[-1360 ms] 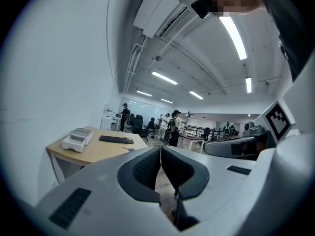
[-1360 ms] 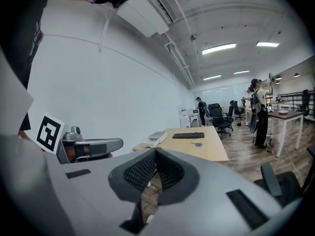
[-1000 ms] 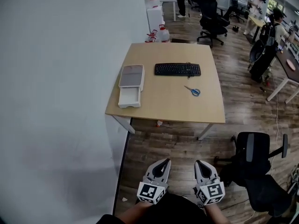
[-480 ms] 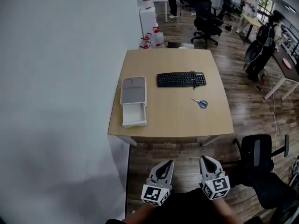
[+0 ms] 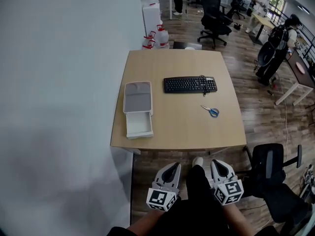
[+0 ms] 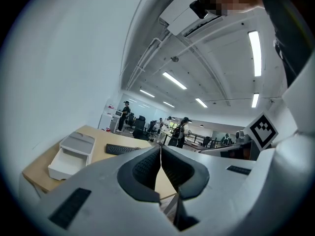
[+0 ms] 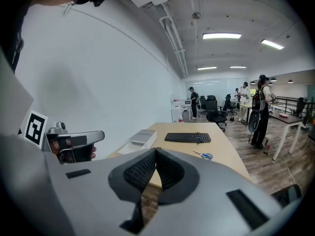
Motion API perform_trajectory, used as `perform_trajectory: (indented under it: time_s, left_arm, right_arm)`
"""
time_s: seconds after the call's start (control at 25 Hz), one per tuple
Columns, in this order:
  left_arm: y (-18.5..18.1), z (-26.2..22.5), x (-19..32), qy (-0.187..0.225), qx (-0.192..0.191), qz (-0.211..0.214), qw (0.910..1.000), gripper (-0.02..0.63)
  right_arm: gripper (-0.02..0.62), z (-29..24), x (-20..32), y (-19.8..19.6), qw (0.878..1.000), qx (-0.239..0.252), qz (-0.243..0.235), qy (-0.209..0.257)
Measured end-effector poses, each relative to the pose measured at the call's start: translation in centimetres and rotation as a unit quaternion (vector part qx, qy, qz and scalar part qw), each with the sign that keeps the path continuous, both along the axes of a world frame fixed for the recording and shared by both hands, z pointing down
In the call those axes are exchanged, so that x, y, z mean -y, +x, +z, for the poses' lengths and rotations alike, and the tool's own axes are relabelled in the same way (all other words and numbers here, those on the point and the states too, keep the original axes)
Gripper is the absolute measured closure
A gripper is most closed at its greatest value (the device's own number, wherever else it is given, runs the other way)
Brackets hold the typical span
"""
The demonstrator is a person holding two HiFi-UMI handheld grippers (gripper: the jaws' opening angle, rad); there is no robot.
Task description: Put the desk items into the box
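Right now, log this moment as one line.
position: short of desk | left gripper: shut, empty | right gripper: shut, empty | on desk: box, keyboard, scissors

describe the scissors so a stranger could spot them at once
Find the wooden desk by the white wall. Just below the black keyboard's right end in the head view lie the scissors. They are the smallest item, the only one with blue handles.

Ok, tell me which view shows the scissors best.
Head view: the scissors are seen whole from above. The right gripper view shows them small, at a low angle; the left gripper view does not show them.
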State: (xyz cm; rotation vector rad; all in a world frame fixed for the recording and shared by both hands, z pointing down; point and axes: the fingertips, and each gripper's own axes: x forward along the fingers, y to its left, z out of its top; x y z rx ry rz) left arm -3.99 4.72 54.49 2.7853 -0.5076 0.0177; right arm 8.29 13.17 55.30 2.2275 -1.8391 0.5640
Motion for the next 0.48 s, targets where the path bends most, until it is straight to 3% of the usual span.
perform_trajectory:
  time_s: [0.24, 0.48]
  left_arm:
    - [2.9, 0.9, 2.2, -0.009, 0.009, 0.005, 0.9999, 0.589]
    - [8.6, 0.9, 6.0, 0.007, 0.036, 0.02, 0.9991, 0.589]
  right_arm:
    - [0.535, 1.1, 2.7, 4.0, 1.0, 0.003, -0.001, 0.0]
    - [0.535, 2.4, 6.3, 10.0, 0.999, 0.044, 0.008, 0.001]
